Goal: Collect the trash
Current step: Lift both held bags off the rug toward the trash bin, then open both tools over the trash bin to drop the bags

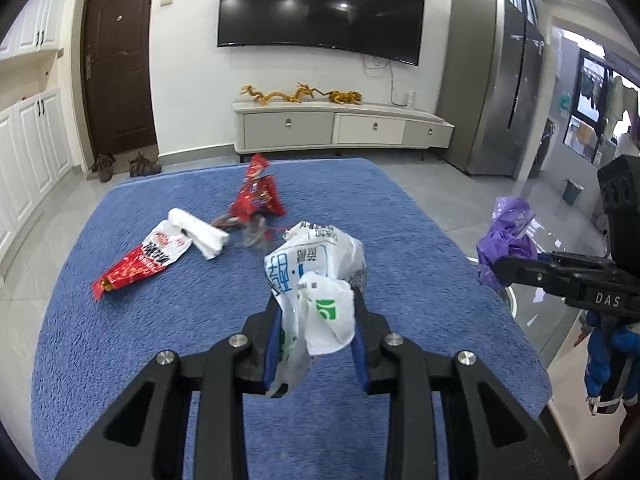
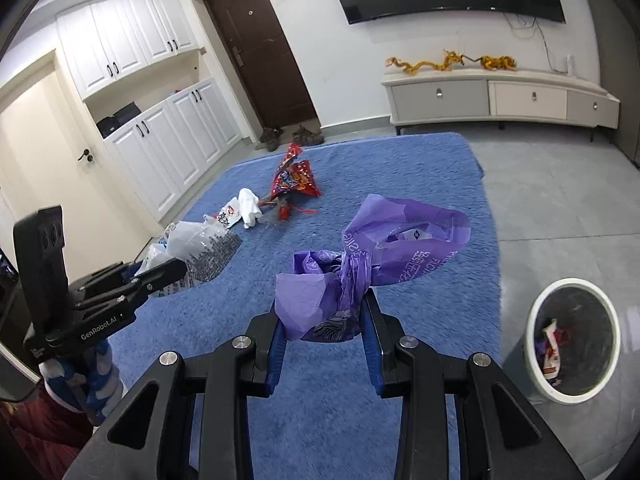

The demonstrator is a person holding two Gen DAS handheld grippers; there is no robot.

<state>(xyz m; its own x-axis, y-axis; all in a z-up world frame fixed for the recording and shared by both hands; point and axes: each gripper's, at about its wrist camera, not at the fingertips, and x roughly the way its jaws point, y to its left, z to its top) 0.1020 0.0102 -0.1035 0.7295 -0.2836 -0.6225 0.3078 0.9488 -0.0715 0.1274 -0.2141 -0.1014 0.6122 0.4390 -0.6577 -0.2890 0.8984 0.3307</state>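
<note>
Above the blue rug (image 1: 132,320), left gripper (image 1: 316,308) clamping a crumpled white plastic bag (image 1: 316,268) with blue and green print, bag bulging out past the fingertips and trailing down between the jaws. Off the rug's right edge, right gripper (image 2: 326,308) pinching a purple plastic bag (image 2: 384,252) by its bunched neck, the rest ballooning forward over the rug. Lying on the rug toward its far end: a red-and-white snack wrapper (image 1: 140,260), a white crumpled tissue (image 1: 198,236) touching it, and a red snack bag (image 1: 258,196) just beyond. Standing on the grey floor beside the rug's right edge, a white trash bin (image 2: 572,338), wrappers showing inside.
</note>
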